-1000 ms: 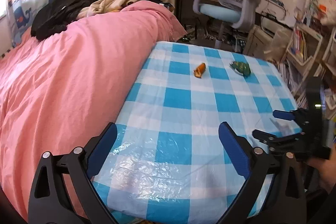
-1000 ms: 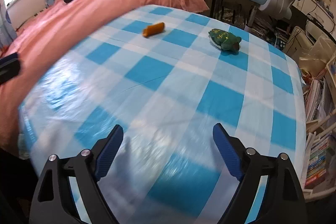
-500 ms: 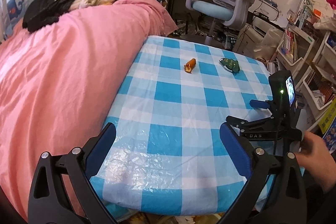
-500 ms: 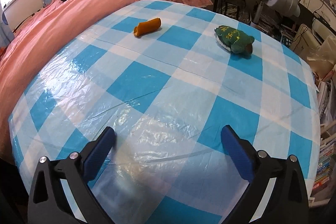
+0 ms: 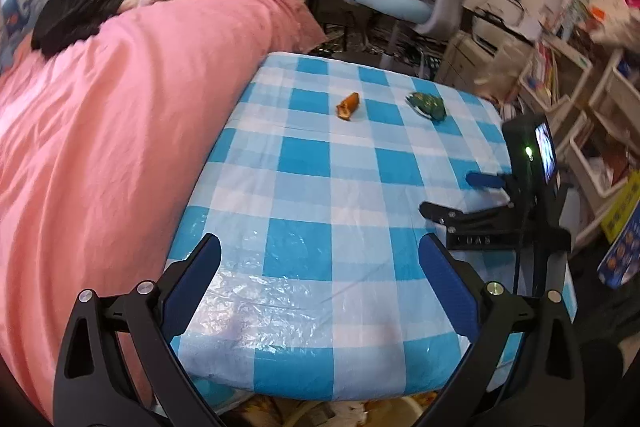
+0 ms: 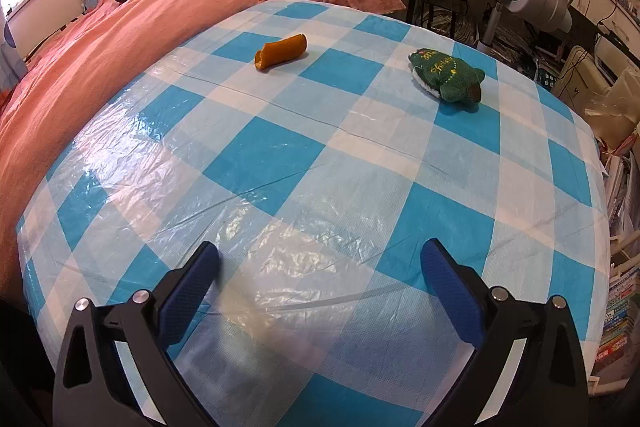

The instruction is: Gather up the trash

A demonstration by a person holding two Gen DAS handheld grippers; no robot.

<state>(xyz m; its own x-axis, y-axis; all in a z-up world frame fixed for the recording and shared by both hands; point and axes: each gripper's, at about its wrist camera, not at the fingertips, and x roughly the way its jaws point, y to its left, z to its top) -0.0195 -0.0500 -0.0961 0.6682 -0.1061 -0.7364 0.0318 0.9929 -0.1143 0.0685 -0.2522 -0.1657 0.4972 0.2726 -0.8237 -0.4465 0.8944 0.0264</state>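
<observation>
On my feed, the trash was two small pieces on the bench with the blue-and-white checked plastic cover. One was an orange rolled scrap, a short tube with a ragged open end; the other was a green stuffed fabric piece with yellow stitched lettering, a white edge and a brown tip. I counted one of each. Taking the orange scrap as my mark, the green piece lay well apart to its right, and both sat toward the bench's far end, near the pink bed. The scrap's long axis ran roughly across my right view, open end pointing left and slightly toward me; the green piece's brown tip pointed right. My right tongs had just finished opening, with nothing between them, over the near bench. My left tongs stood wide apart and empty too.
</observation>
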